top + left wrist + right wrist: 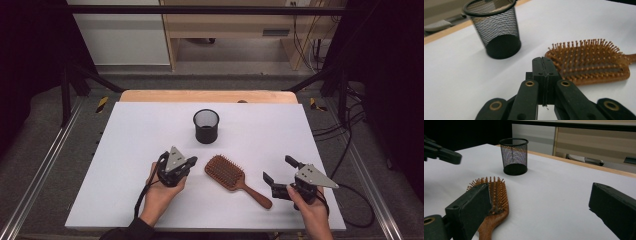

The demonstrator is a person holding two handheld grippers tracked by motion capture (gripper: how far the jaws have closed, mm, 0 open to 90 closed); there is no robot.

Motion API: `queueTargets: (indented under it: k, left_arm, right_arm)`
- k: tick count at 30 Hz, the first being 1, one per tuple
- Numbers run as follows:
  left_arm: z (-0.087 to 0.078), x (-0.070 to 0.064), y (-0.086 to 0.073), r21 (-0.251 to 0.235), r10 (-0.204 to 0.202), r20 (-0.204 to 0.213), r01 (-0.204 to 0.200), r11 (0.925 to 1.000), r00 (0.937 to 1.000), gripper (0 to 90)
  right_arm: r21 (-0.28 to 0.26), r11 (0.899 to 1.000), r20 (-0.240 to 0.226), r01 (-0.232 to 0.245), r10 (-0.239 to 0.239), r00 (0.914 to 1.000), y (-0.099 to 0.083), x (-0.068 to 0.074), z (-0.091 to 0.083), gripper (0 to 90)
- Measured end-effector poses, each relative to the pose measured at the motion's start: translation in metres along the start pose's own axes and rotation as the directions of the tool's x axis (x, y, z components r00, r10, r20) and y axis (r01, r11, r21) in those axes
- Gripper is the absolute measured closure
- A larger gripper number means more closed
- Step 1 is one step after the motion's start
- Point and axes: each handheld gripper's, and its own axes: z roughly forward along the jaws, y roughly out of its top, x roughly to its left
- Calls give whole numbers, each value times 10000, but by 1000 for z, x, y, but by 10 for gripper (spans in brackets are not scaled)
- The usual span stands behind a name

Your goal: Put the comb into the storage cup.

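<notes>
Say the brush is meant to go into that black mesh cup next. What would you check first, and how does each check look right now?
1. Hairbrush lies free on the table, bristles up, nothing on it: ok.
2. Mesh cup stands upright, mouth open: ok.
3. Cup is empty: cannot tell, though no contents appear.
4. Right gripper is open beside the brush handle: ok.
5. Left gripper is open for a grasp: not ok, its jaws are shut.
6. Either gripper already holds the brush: not ok, both are apart from it.

One hairbrush [237, 179], one mesh cup [206, 126], two tongs: left tongs [189, 162], right tongs [280, 169].
</notes>
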Motion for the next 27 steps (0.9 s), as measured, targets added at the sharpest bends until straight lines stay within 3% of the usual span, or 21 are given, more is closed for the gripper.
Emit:
queueTargets:
  k: [3, 5, 8, 10, 12, 13, 14, 16, 17, 18, 20, 23, 27]
  left_arm:
    - [-25, 8, -5, -463, -234, -312, 220, 9987, 9992, 900]
    - [-31, 10, -6, -551, -211, -447, 186, 9983, 9988, 897]
    - [-52, 15, -18, -769, -343, -788, 283, 9966, 9963, 835]
    - [-58, 18, -22, -809, -417, -959, 339, 9961, 9945, 732]
    - [-65, 22, -28, -988, -654, -1200, 537, 9937, 9906, 690]
    - [-74, 27, -33, -1147, -827, -1615, 646, 9913, 9834, 580]
    - [-74, 27, -33, -1147, -827, -1615, 646, 9913, 9834, 516]
    - [-82, 32, -36, -1494, -1137, -1871, 862, 9850, 9757, 396]
    - [-85, 34, -37, -1632, -1266, -1925, 955, 9820, 9731, 396]
    - [-88, 36, -38, -1781, -1379, -1943, 1033, 9786, 9712, 281]
    - [-95, 39, -40, -2097, -1573, -2124, 1122, 9713, 9644, 186]
    - [-98, 41, -40, -2284, -1769, -2135, 1270, 9653, 9608, 94]
    - [-106, 43, -44, -2461, -2004, -2032, 1481, 9579, 9584, 65]
  right_arm:
    - [-16, 9999, -3, -120, 120, 9999, 0, 1, 0, 40]
    - [5, 10000, 33, -64, 64, 10000, 1, 1, 0, 40]
    - [-20, 10000, 65, -61, 61, 10000, 1, 1, -1, 39]
    - [-11, 10000, 100, -89, 89, 9999, 1, 1, -1, 40]
    - [-2, 9999, 99, -104, 104, 9999, 1, 1, -1, 39]
    - [14, 10000, 99, -87, 87, 9999, 1, 2, -1, 39]
    - [14, 10000, 99, -87, 87, 9999, 1, 2, -1, 39]
    - [78, 10000, 113, -49, 48, 9999, 2, 3, 0, 39]
    - [78, 10000, 113, -49, 48, 9999, 2, 3, 0, 39]
    - [108, 9999, 117, -20, 19, 9999, 2, 3, 0, 38]
    - [137, 9999, 134, -10, 8, 9999, 2, 3, 1, 38]
    - [168, 9999, 176, 2, -5, 9998, 1, 3, 1, 37]
    - [166, 9999, 206, 6, -9, 9998, 1, 3, 2, 37]
